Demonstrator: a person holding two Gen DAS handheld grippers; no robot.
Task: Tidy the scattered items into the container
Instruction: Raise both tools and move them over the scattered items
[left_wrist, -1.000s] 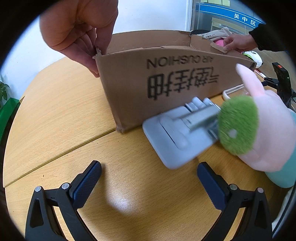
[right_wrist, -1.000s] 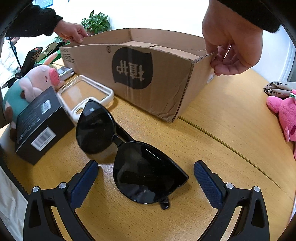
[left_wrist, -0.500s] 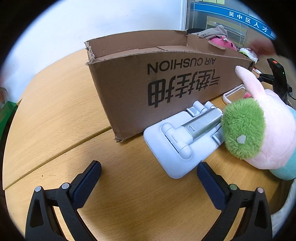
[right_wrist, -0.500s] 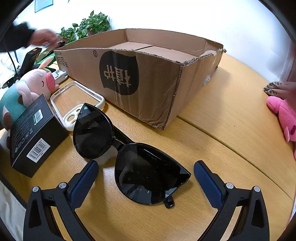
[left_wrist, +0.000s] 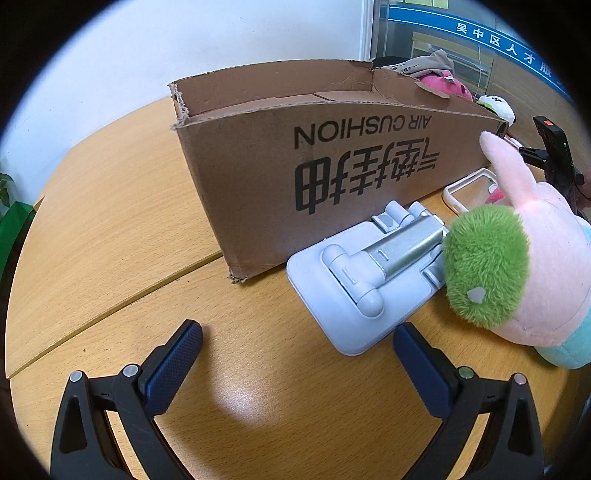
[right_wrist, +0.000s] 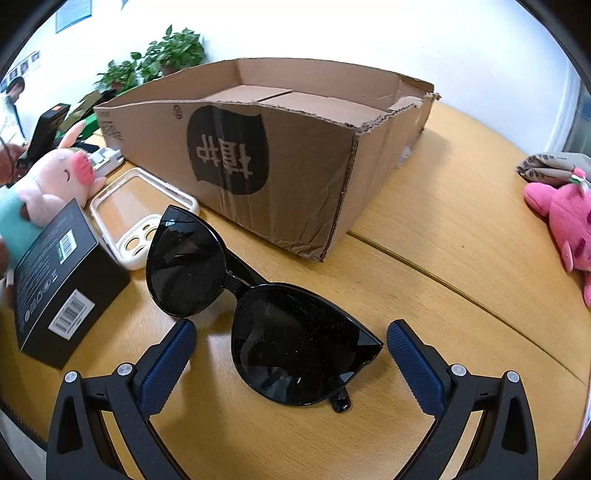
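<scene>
Both grippers are waiting wide open and empty, the right gripper (right_wrist: 288, 347) framing the sunglasses (right_wrist: 258, 314) for a grasp, the left gripper (left_wrist: 297, 345) facing the grey stand (left_wrist: 365, 280) beside the cardboard box (left_wrist: 332, 177).

Sunglasses (right_wrist: 258, 306) before box (right_wrist: 295, 177)

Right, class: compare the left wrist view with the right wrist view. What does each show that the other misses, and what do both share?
Only the left wrist view shows the left gripper, open over bare table, and the whole grey phone stand.

Only the right wrist view shows the right gripper, open around the black sunglasses, plus the black box.

Both show the cardboard box, the clear phone case, the pink plush pig and the wooden table.
</scene>
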